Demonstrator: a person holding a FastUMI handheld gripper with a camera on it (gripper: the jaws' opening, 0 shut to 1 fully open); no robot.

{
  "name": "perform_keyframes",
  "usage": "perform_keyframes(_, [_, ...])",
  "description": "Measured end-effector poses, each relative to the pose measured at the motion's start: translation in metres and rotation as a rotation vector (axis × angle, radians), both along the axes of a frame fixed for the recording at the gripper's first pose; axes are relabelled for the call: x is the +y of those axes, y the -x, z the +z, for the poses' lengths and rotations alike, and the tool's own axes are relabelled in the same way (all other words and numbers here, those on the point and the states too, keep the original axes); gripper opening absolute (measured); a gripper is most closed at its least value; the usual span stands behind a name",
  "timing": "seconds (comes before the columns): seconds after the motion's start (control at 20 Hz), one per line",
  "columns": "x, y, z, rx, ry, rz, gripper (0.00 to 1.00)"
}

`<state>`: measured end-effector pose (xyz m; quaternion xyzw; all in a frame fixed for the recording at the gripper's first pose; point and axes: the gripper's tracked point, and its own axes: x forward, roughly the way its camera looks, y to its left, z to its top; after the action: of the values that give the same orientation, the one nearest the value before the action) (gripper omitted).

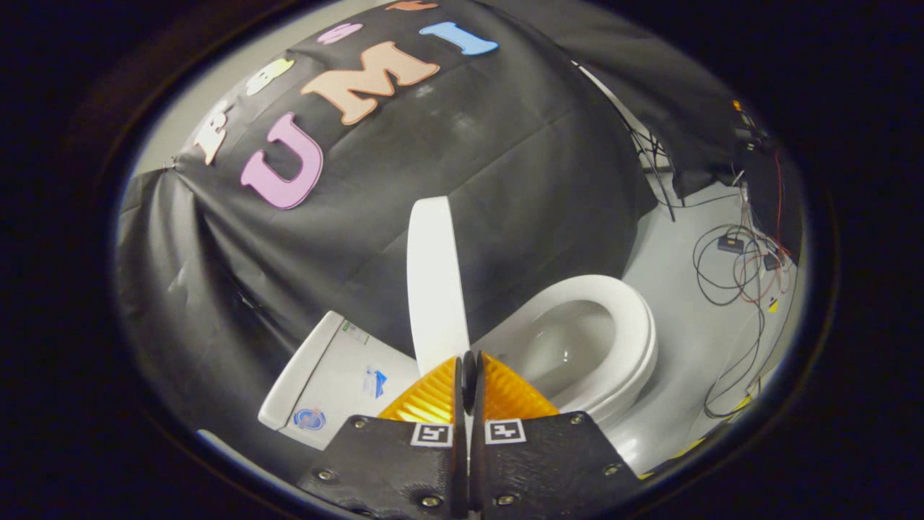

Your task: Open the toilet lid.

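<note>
Just beyond the fingertips, the lid (436,282) is seen raised, standing near upright and edge-on.

Its thin rim is turned toward the camera, with its lower end met by the tips of the gripper (468,359); whether it is touched cannot be told. The fingers (433,393) are brought together, with only a narrow slit left between them and nothing held. To one side of the lid the seat (635,325) and open bowl (563,347) are exposed; to the other the tank (332,375) is set against the cloth wall (505,166). Past the bowl, open pale floor (686,289) is left, bounded farther out by loose cables (743,274).
</note>
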<state>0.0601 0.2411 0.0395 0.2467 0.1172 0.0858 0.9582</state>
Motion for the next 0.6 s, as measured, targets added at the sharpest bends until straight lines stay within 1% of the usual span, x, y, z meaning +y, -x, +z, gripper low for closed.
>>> perform_keyframes(0.25, [0.023, 0.005, 0.011, -0.047, 0.12, 0.035, 0.02])
perform_keyframes(0.4, [0.034, 0.007, 0.013, -0.05, 0.168, 0.037, 0.02])
perform_keyframes(0.6, [0.054, 0.014, 0.021, -0.068, 0.187, 0.05, 0.02])
